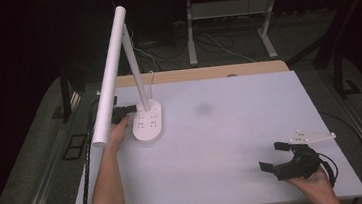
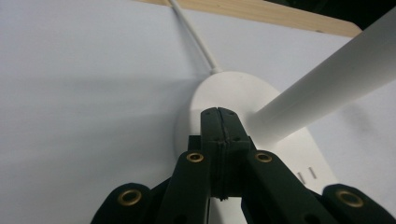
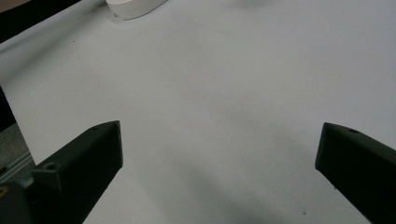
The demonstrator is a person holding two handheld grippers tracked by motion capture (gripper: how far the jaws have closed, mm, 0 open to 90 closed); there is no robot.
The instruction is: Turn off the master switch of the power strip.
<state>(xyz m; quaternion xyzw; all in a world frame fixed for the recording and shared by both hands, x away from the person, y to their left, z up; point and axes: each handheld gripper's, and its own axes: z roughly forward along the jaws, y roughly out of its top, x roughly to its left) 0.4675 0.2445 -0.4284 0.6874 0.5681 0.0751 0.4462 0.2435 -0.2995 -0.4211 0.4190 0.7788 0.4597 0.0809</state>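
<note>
White foam-like board [image 1: 231, 127] covers the table, leaving a strip of wooden edge [image 1: 201, 73] bare along the far side; most of the board lies open, from the middle across to the right edge and down to the near edge. A white desk lamp stands at the far left, its oval base [image 1: 148, 122] well in from the left edge and its long tubular head [image 1: 110, 73] slanting out over that corner. The left hand [image 1: 117, 133] reaches forward along the left side, forearm nearly straight, and brings the left gripper [image 1: 125, 110] up against the far-left side of the base near the lamp's stem. The left gripper view shows what the high view cannot: the two black jaws pressed flat together with nothing between them, their tips at the base's top beside the foot of the stem [image 2: 322, 88], and a white cord [image 2: 194, 37] running from the base toward the wooden edge. The right hand [image 1: 313, 182] rests at the near right corner, close to the board's near edge, holding the right gripper [image 1: 275, 157] aimed left across the board. In the right gripper view its jaws stand wide apart over bare board, with the lamp base [image 3: 135, 7] far off at the top.
</note>
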